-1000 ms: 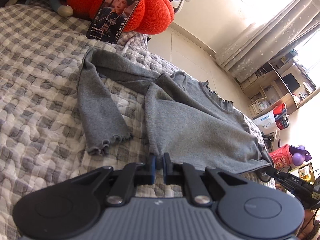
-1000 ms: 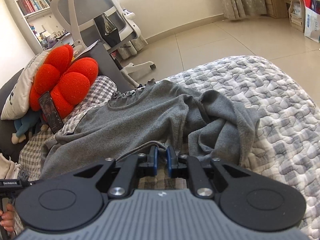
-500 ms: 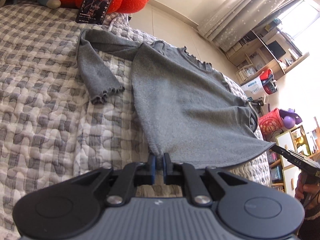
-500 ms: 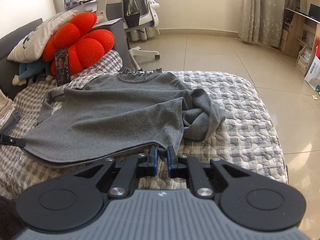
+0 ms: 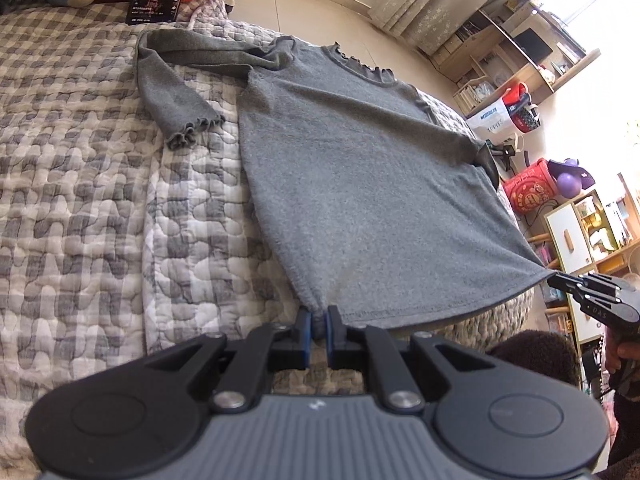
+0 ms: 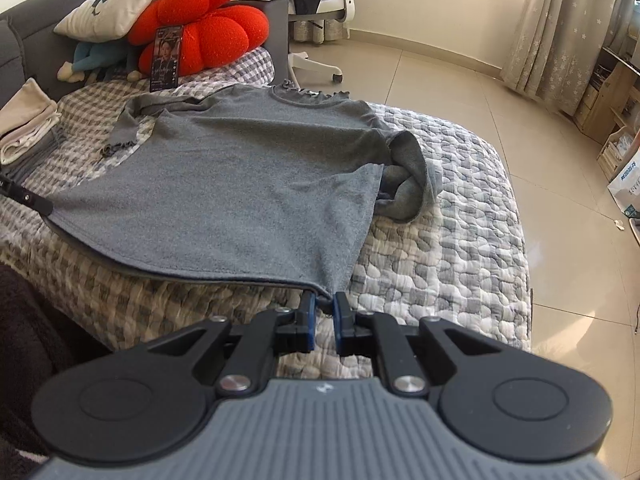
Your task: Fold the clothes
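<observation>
Your left hand-held gripper [image 5: 317, 327] is pinching one bottom corner of the grey top [image 5: 360, 168], the blue pads pressed on a small bunch of hem. Your right hand-held gripper [image 6: 323, 307] is pinching the other bottom corner, with only a thin fold of fabric between its pads. Between the two the hem runs taut and lifted off the bed [image 6: 452, 248], near its foot edge. The rest of the top lies face-up on the grey-and-white quilt, its frilled neckline toward the head of the bed. One sleeve [image 5: 172, 92] lies out flat, bent back on itself, its ruffled cuff resting on the quilt beside the body of the top. The other sleeve [image 6: 408, 184] is crumpled in a heap close to the bed's side edge. At the head of the bed sit a red flower-shaped cushion [image 6: 200, 28] and a white pillow [image 6: 132, 0].
</observation>
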A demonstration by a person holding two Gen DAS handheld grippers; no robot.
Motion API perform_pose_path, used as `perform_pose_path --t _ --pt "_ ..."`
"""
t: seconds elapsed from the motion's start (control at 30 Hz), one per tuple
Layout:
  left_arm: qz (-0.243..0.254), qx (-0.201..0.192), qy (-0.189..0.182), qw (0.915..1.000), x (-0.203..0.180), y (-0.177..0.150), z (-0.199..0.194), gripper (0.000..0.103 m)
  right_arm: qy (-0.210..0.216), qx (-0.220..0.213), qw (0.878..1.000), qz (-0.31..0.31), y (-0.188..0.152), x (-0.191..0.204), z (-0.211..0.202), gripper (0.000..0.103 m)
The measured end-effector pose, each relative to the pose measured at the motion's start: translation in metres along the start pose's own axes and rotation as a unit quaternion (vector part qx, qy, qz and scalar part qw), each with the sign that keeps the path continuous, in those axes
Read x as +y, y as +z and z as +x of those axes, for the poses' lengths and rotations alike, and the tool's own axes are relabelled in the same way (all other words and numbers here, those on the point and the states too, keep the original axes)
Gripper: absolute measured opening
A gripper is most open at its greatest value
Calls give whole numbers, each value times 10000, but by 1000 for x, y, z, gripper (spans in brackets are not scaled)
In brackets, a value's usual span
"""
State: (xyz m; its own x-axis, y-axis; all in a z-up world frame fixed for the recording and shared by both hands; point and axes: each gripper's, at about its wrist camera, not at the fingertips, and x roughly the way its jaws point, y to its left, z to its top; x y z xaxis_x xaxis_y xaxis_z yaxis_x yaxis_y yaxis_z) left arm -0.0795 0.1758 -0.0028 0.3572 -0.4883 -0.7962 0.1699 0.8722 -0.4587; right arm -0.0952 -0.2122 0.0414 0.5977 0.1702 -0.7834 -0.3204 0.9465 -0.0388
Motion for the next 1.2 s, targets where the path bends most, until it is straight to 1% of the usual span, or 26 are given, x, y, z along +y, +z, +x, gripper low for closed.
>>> perform_pose_path --t 0.27,0.4,0.6,0.67,0.73,0.77,0.83,0.87,0.9,1.03,1.13,1.2 --pt "303 438 149 9985 -4 -13 2 7 229 385 9985 -309 -19 10 -10 10" --pt "432 667 303 9964 -4 -17 12 7 311 583 9972 -346 -26 12 -5 10" --pt "562 830 491 9938 -2 -15 26 7 370 764 9960 -270 -30 12 10 10" --pt "571 926 497 9928 -2 -15 30 8 399 885 9950 -239 -30 11 13 13" --pt "590 942 517 9925 -1 -15 29 11 440 1031 9935 -187 -28 9 16 15" --pt "605 958 492 9923 0 -14 28 16 439 1055 9933 -165 -28 7 16 16" --pt "591 929 464 9928 2 -11 24 29 433 1050 9935 -109 -25 4 15 22" --pt "583 867 465 9934 3 -9 21 38 433 1026 9938 -75 -24 2 14 32" --pt "564 766 474 9943 6 -6 19 41 434 1002 9940 -42 -22 1 13 41" --pt "383 473 565 9965 17 9 13 45 426 851 9955 21 -11 -3 16 42" --pt "240 234 708 9969 23 21 12 46 421 745 9963 16 0 -4 22 42" --pt "237 30 853 9961 25 30 13 48 444 680 9967 -15 8 -2 27 42"
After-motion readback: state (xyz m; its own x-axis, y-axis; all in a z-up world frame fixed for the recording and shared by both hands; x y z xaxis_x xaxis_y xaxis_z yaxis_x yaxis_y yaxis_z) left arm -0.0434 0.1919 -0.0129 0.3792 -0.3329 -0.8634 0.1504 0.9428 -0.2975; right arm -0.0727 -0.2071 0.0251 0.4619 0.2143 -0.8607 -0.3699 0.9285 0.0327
